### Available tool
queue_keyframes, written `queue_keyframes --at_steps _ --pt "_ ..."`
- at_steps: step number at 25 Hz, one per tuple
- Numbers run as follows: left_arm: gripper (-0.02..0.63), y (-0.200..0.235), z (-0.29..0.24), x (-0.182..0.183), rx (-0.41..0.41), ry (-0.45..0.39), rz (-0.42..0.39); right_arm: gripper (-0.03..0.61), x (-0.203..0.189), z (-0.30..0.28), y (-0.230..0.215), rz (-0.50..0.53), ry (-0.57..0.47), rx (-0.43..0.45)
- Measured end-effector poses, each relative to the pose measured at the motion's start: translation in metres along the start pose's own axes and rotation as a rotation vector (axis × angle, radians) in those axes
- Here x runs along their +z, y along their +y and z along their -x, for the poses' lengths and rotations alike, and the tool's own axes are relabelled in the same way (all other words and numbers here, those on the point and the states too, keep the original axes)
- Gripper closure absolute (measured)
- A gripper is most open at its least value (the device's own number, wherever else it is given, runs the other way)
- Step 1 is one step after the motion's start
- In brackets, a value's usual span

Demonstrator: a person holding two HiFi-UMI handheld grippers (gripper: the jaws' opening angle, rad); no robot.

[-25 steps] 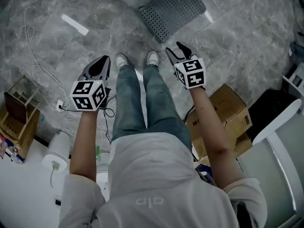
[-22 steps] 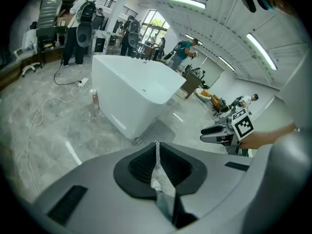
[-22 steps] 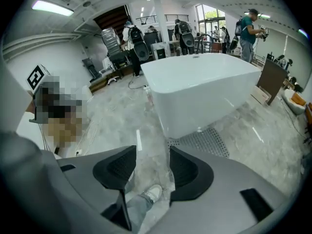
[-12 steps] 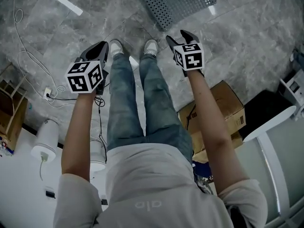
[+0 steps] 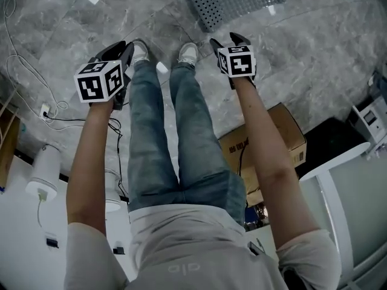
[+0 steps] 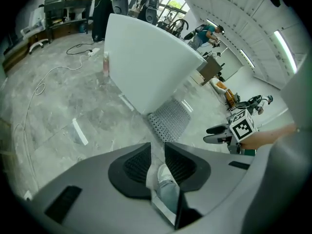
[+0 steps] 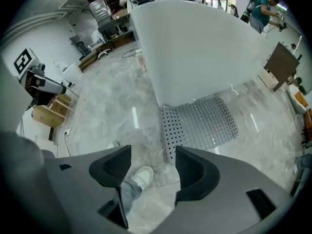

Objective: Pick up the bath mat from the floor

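**Both grippers opening above the mat**

Grey marble floor [image 5: 314, 47] is filling the scene, and the grey perforated bath mat [image 5: 233, 2] is lying flat on it, its far edge at the foot of a white rounded tub [image 7: 195, 48]. The person is standing with white shoes [image 5: 188, 53] just short of the mat. The left gripper [image 5: 121, 46] is pointing down beside the left leg, its jaws just having been opening, parted narrowly and gripping nothing; only a shoe and jeans are showing through the gap. The right gripper [image 5: 225, 39] is hanging near the mat's near corner, apart from it, jaws just having been opening too, spread wide and empty. A cardboard box [image 5: 272, 138] is sitting behind the person.
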State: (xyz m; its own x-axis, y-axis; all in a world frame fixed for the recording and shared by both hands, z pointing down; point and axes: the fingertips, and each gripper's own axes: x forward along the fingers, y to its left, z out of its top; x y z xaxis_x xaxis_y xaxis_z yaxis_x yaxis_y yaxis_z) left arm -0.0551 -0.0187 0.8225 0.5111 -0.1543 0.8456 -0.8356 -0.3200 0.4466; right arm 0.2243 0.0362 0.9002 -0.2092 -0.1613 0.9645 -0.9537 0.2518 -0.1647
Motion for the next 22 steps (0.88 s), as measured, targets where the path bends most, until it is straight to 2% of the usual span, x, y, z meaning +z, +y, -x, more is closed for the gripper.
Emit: queue_keyframes --at_steps 5,9,17,22 --pt "0.511 0.025 -0.036 -0.024 0.014 0.024 0.071 0.270 -0.018 -0.056 -0.013 0.020 0.046 -0.007" --pt "0.492 0.039 -0.064 -0.048 0.015 0.078 0.079 0.264 -0.035 -0.108 -0.022 0.052 0.094 -0.024" --pt "0.480 0.084 -0.133 -0.075 0.061 0.083 0.180 0.253 -0.050 -0.209 -0.043 0.098 0.197 -0.008" --pt "0.477 0.103 -0.169 -0.095 0.052 0.091 0.245 0.247 -0.064 -0.261 -0.053 0.126 0.265 -0.026"
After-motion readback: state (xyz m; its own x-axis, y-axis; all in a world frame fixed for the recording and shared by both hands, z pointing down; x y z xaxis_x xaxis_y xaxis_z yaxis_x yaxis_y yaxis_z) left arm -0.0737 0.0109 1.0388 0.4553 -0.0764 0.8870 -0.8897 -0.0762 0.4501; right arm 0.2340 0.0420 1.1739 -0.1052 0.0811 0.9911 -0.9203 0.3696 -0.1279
